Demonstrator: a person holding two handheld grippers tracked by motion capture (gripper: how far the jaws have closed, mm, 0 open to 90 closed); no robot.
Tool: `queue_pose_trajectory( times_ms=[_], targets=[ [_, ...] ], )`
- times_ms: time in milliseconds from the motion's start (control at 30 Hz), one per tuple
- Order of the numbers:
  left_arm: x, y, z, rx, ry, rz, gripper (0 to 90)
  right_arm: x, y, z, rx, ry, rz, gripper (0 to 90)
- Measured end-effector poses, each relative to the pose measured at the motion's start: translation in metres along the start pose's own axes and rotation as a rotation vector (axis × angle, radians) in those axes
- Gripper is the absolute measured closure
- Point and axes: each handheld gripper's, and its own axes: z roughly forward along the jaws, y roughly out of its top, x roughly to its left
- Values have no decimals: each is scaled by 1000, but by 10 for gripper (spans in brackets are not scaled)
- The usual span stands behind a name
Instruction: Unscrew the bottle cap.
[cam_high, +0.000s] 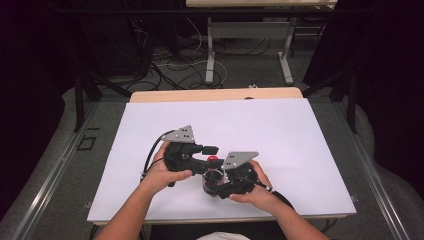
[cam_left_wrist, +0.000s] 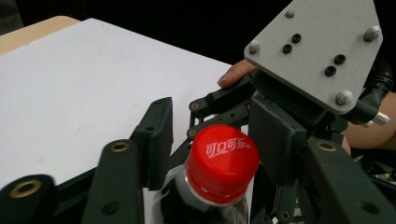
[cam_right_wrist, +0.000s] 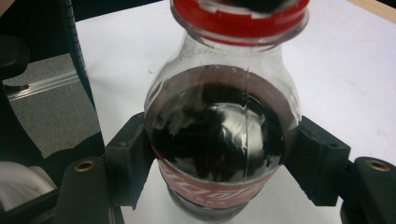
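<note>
A cola bottle (cam_right_wrist: 219, 140), clear plastic with dark drink and a red label, is clamped at its belly between both pads of my right gripper (cam_right_wrist: 219, 158). In the high view that gripper (cam_high: 216, 182) holds it near the front middle of the white table top (cam_high: 280, 130). The bottle's red cap (cam_left_wrist: 223, 161) with white lettering sits between the jaws of my left gripper (cam_left_wrist: 215, 140). A slim gap shows beside its left finger (cam_left_wrist: 156, 135). From above, my left gripper (cam_high: 212, 156) comes in from the left at the cap (cam_high: 213, 160).
The right gripper's grey plate (cam_left_wrist: 313, 51) and linkage stand close behind the cap. Beyond the table's wooden far edge (cam_high: 215, 94) are a desk frame (cam_high: 247, 45) and loose cables (cam_high: 170, 65) on the floor. Metal rails run along both sides.
</note>
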Motion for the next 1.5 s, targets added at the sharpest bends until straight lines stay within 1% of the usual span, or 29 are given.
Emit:
queue_pose_trajectory(
  times_ms=[67,133,167,233,267,333,367,433,533,567,633,667,733,767,800,833,867,900,933,1000,1133,1233,1267,1300,1333,1367,1400,1433,1500],
  targets=[
    [-3,1,3,0,13,3,546,1,0,0,2,0,0,298],
    [-7,2,7,7,25,3,604,1,0,0,1,-1,2,297],
    [-7,2,7,7,25,3,607,0,0,0,4,2,1,298],
    [-14,3,9,5,98,1,612,-1,0,-1,8,0,9,298],
    [-18,3,10,4,132,-11,613,-1,-1,0,-2,-7,7,298],
    [-24,3,12,-5,201,-27,615,-2,-1,0,4,-13,15,298],
    [-24,3,12,-5,201,-27,615,-2,-1,0,7,-16,16,298],
    [-29,4,14,-4,253,-46,615,-2,0,-1,8,-20,18,298],
    [-28,6,13,3,243,-58,603,-2,0,-2,5,-24,23,298],
    [-28,6,13,3,243,-58,566,-2,0,-2,2,-26,25,298],
    [-25,8,7,-3,209,-70,485,-4,0,-3,10,-13,20,298],
    [-25,8,7,-3,209,-70,477,-4,0,-2,-5,-21,23,298],
    [-23,11,-3,-14,181,-74,464,-4,0,-3,-5,-25,28,298],
    [-22,12,-6,-6,165,-68,464,-4,0,-3,-2,-19,28,298],
    [-22,12,-6,-6,165,-68,464,-4,0,-3,-7,-24,24,298],
    [-19,12,-9,-4,134,-70,464,-4,0,-3,-7,-17,26,298],
    [-19,12,-9,-4,134,-70,465,-3,0,-3,-3,-13,26,298],
    [-17,11,-9,5,102,-55,466,-3,0,-3,7,-7,23,298],
    [-17,11,-9,5,102,-55,466,-3,0,-3,7,-7,23,298],
    [-15,10,-7,22,68,-45,465,-2,0,-2,2,-9,15,298],
    [-9,7,-4,37,67,-43,494,-2,1,-3,5,-5,7,298],
    [-4,5,-2,38,35,-50,507,-1,1,-3,5,-2,6,298],
    [-3,4,-2,36,20,-57,547,-1,1,-2,2,-7,5,298],
    [-4,4,-2,38,16,-58,547,-1,1,-2,2,-7,5,298],
    [-6,4,-1,36,32,-52,595,-1,0,-2,7,-8,6,298],
    [-6,4,-1,36,32,-52,601,-2,0,-2,12,-4,4,298],
    [-10,5,1,38,73,-49,604,-2,0,-1,5,-10,10,298],
    [-10,5,1,38,73,-49,605,-3,0,-1,2,-14,10,298],
    [-15,7,2,47,118,-46,607,-4,0,-2,5,-21,11,298]
  ],
)
